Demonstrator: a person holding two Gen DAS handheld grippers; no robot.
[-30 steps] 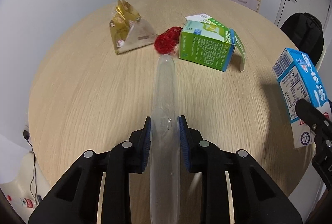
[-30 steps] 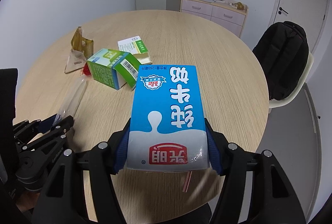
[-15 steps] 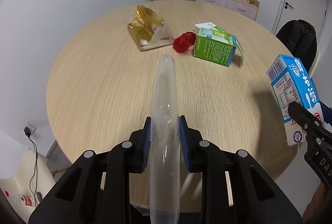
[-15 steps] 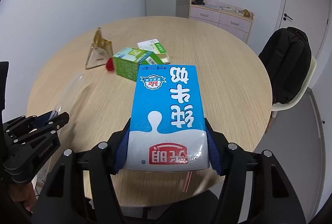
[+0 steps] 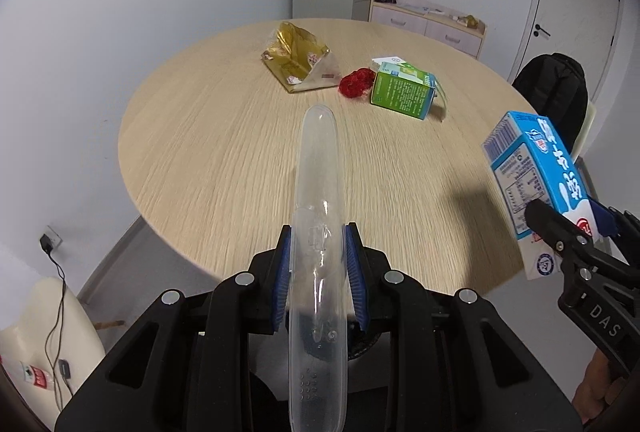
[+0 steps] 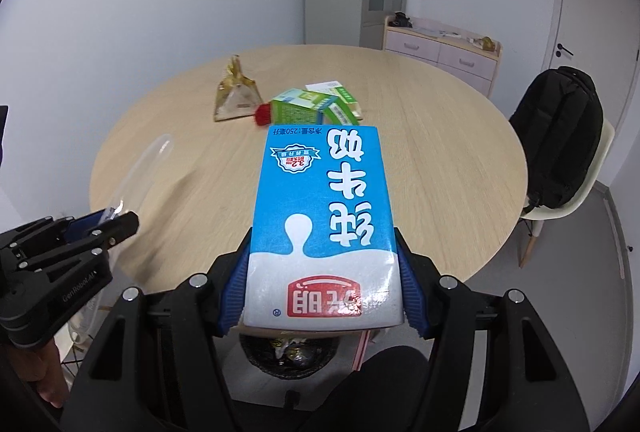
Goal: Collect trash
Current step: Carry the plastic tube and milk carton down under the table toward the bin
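Left wrist view: the left gripper [image 5: 316,264] is clenched on a clear plastic tube [image 5: 319,191] that sticks out over the near edge of the round wooden table [image 5: 224,151], while a gold wrapper [image 5: 298,61], a red mesh ball [image 5: 355,83] and a green carton [image 5: 404,93] lie close together on the far side. Right wrist view: the right gripper [image 6: 320,292] grasps a blue milk carton [image 6: 322,216] above the table's near edge, and a bin [image 6: 294,352] with trash in it shows below the carton.
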